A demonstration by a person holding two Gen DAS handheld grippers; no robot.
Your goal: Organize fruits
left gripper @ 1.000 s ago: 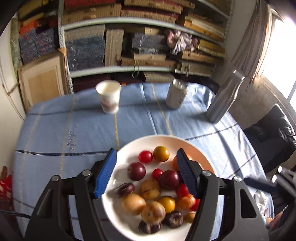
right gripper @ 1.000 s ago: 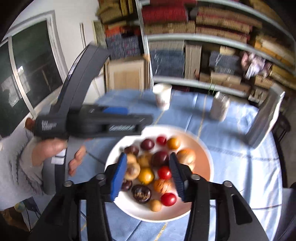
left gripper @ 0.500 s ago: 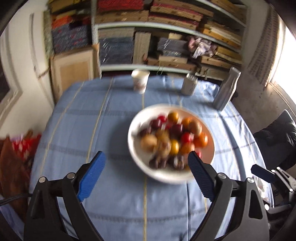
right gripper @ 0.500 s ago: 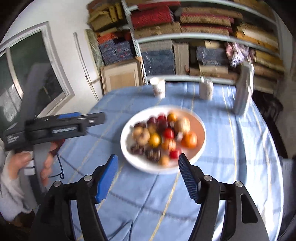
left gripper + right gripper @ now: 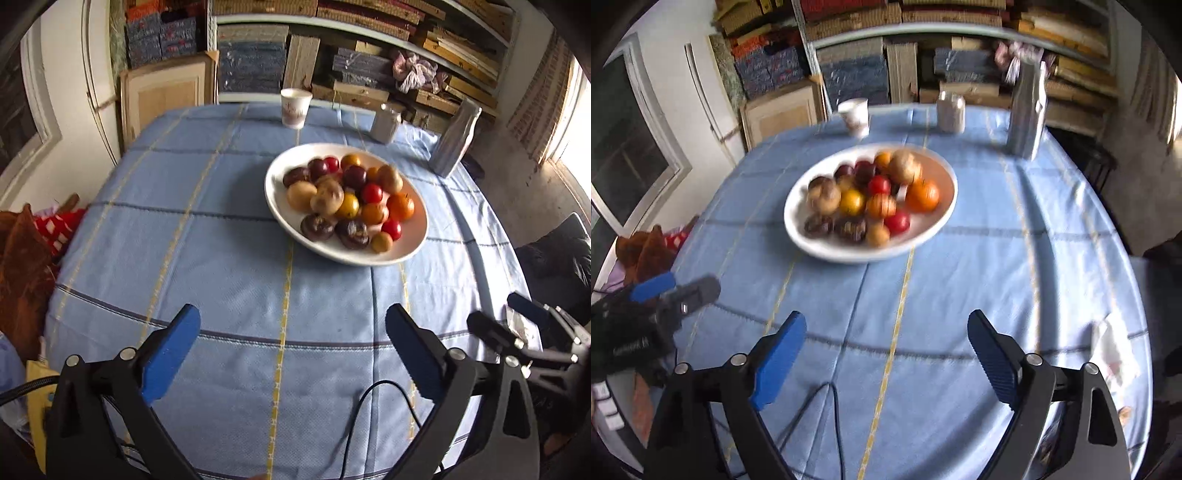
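A white bowl stands on the blue tablecloth, filled with several small fruits: red, yellow, orange, tan and dark purple ones. It also shows, blurred, in the right wrist view. My left gripper is open and empty, well short of the bowl near the table's front. My right gripper is open and empty too, also back from the bowl. The right gripper shows at the right edge of the left wrist view, and the left gripper at the left edge of the right wrist view.
At the table's far edge stand a paper cup, a grey tin and a metal bottle. Shelves of stacked cloth and boxes are behind. A black cable lies near the front edge. A paper scrap lies at the right.
Both grippers have pulled back from over the bowl toward the table's front and have opened wider. The bowl and its fruits have stayed in place.
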